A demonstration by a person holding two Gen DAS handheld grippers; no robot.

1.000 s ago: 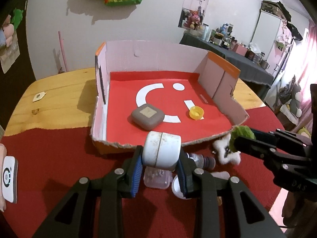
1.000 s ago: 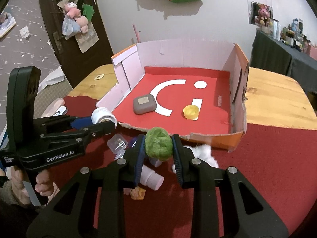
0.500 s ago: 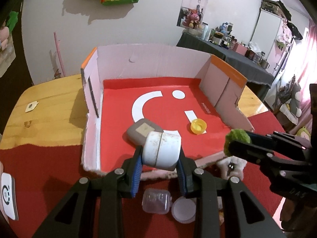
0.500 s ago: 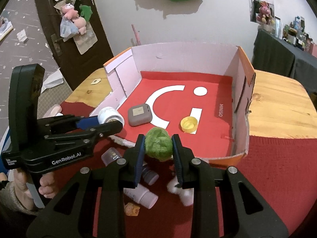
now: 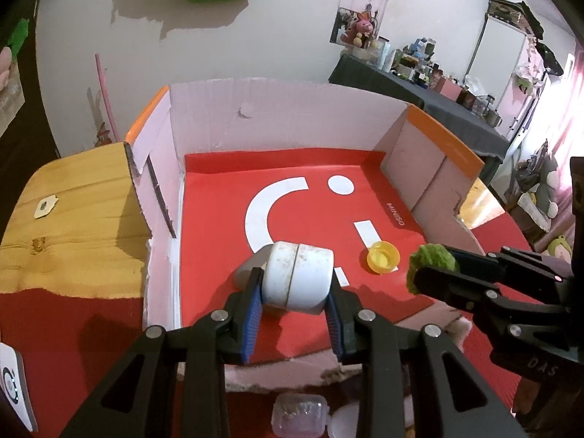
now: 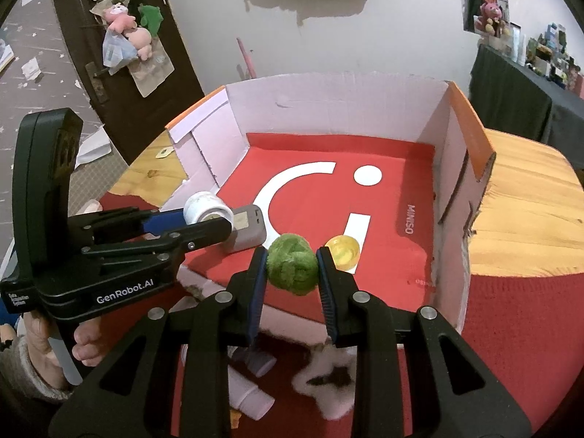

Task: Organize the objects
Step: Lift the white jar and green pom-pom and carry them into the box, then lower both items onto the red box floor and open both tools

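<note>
My left gripper [image 5: 295, 292] is shut on a white round jar [image 5: 297, 277], held over the near part of the open cardboard box [image 5: 277, 109] with the red floor. A grey square case [image 6: 248, 231] lies under the jar, mostly hidden in the left wrist view. My right gripper [image 6: 291, 268] is shut on a green fuzzy ball [image 6: 291, 268], just past the box's low front edge. A yellow cap [image 5: 382, 257] rests on the box floor between the two grippers. Seen from the right wrist, the left gripper [image 6: 215, 219] holds the jar [image 6: 206, 208] to the left.
On the red cloth in front of the box lie a clear small tub [image 5: 299, 414], a white fluffy star toy [image 6: 325, 379] and pale bottles [image 6: 248, 398]. A person's hand [image 6: 84, 343] grips the left tool. A white device [image 5: 12, 390] sits at far left on the wooden table [image 5: 73, 200].
Both grippers have moved forward from above the red cloth to over the box's front edge, each still carrying its object. The loose items on the cloth now lie behind the fingertips.
</note>
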